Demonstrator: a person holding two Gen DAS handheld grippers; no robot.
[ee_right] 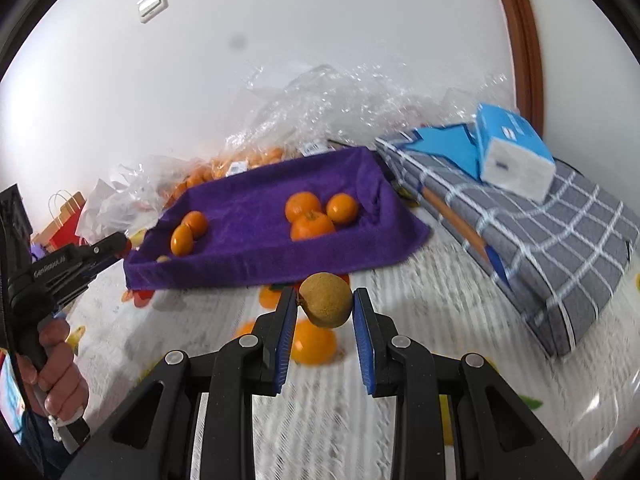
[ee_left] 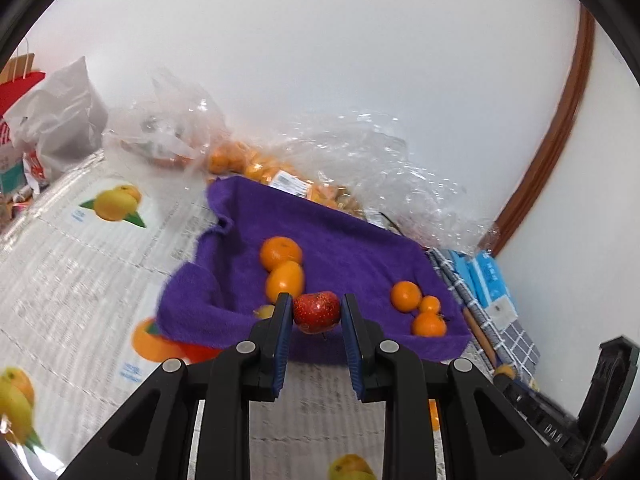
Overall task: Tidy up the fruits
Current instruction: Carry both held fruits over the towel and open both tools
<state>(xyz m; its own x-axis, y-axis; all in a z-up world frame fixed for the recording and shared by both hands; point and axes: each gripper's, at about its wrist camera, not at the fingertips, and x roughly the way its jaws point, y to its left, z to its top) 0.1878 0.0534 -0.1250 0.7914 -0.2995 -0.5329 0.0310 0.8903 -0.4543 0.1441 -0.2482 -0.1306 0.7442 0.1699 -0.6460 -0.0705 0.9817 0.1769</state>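
Note:
My left gripper (ee_left: 316,312) is shut on a small red apple (ee_left: 317,312) and holds it over the near left edge of the purple-towel tray (ee_left: 344,240). The tray holds two oranges (ee_left: 282,268) on the left and three smaller oranges (ee_left: 420,308) on the right. A small yellowish fruit (ee_left: 264,312) lies by my left finger. My right gripper (ee_right: 325,306) is shut on a brown kiwi (ee_right: 326,305), held above the table just before the tray's front edge (ee_right: 256,268). The left gripper's tip shows at the tray's left corner in the right wrist view (ee_right: 116,246).
Clear plastic bags with many oranges (ee_left: 256,164) lie behind the tray against the white wall. A grey checked cushion (ee_right: 552,216) with blue tissue packs (ee_right: 516,152) lies to the right. White and red bags (ee_left: 52,120) stand at far left. The tablecloth (ee_left: 80,260) has printed fruit.

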